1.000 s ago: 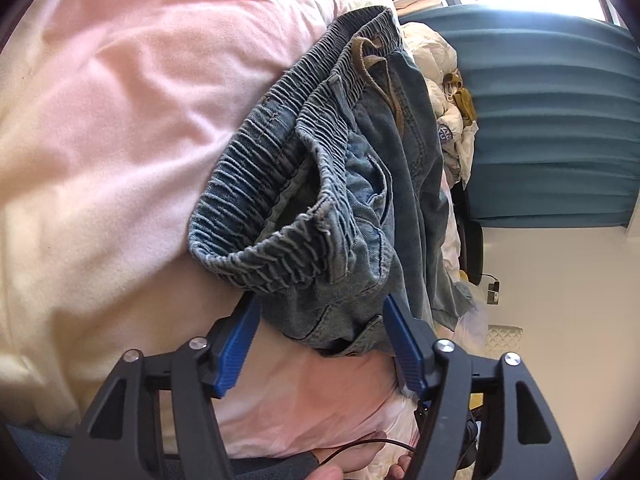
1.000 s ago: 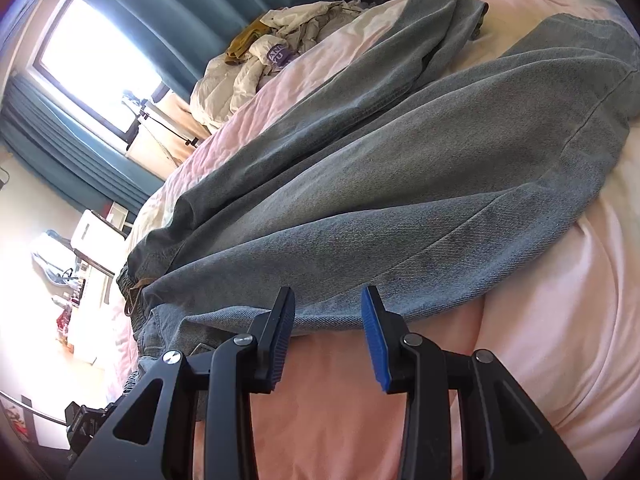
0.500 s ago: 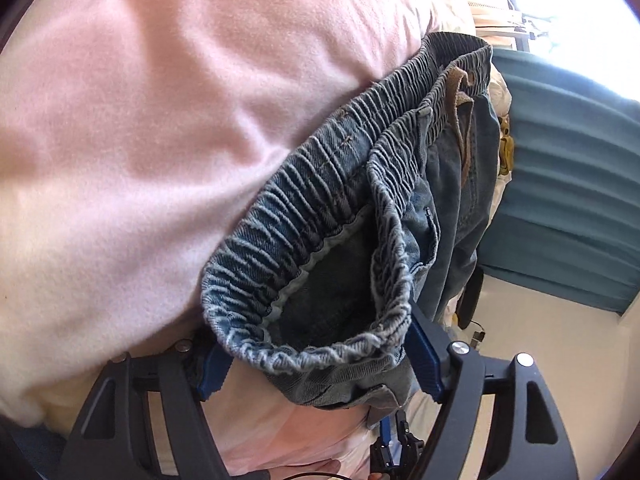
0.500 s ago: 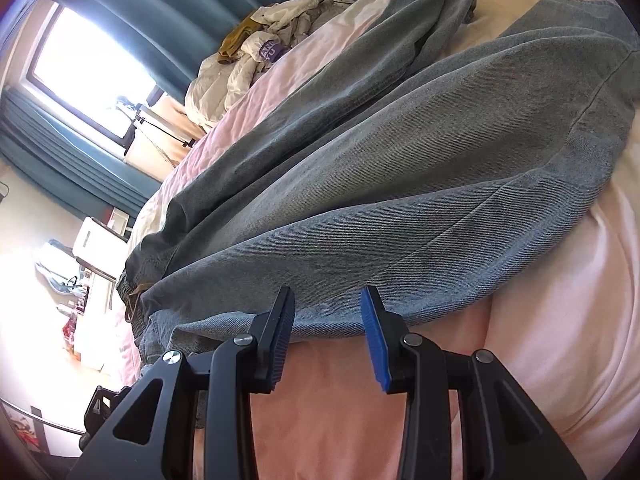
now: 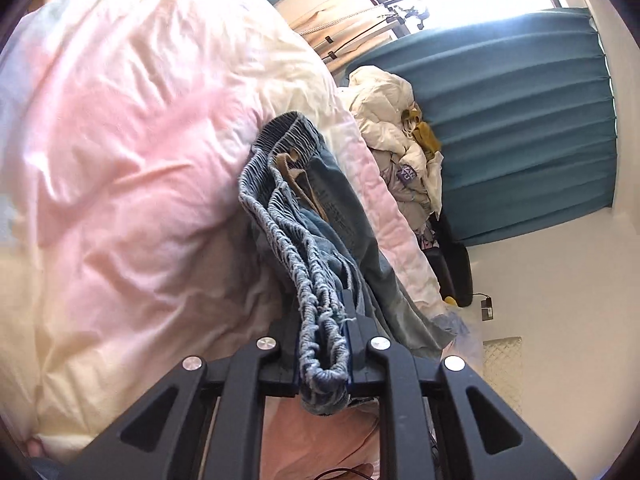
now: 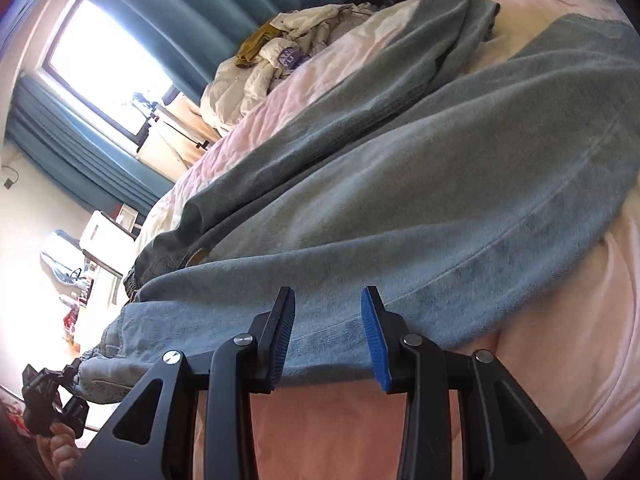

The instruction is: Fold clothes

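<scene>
Light blue jeans (image 6: 420, 184) lie spread along a pink and cream duvet (image 6: 560, 360), both legs running away toward the far end. My left gripper (image 5: 322, 340) is shut on the elastic waistband (image 5: 288, 216) of the jeans, which bunches up between the pads. My right gripper (image 6: 328, 336) is open, its blue pads straddling the near side seam of the jeans at the thigh. The left gripper also shows in the right wrist view (image 6: 48, 400) at the far left, at the waistband end.
A heap of cream and white clothes (image 5: 400, 140) with a mustard piece lies at the far edge of the bed. Teal curtains (image 5: 520, 120) and a bright window stand behind. A black chair (image 5: 452, 268) is beside the bed.
My left gripper closed on the waistband and lifted it, so the open waist is now squeezed flat. My right gripper moved slightly forward over the side seam.
</scene>
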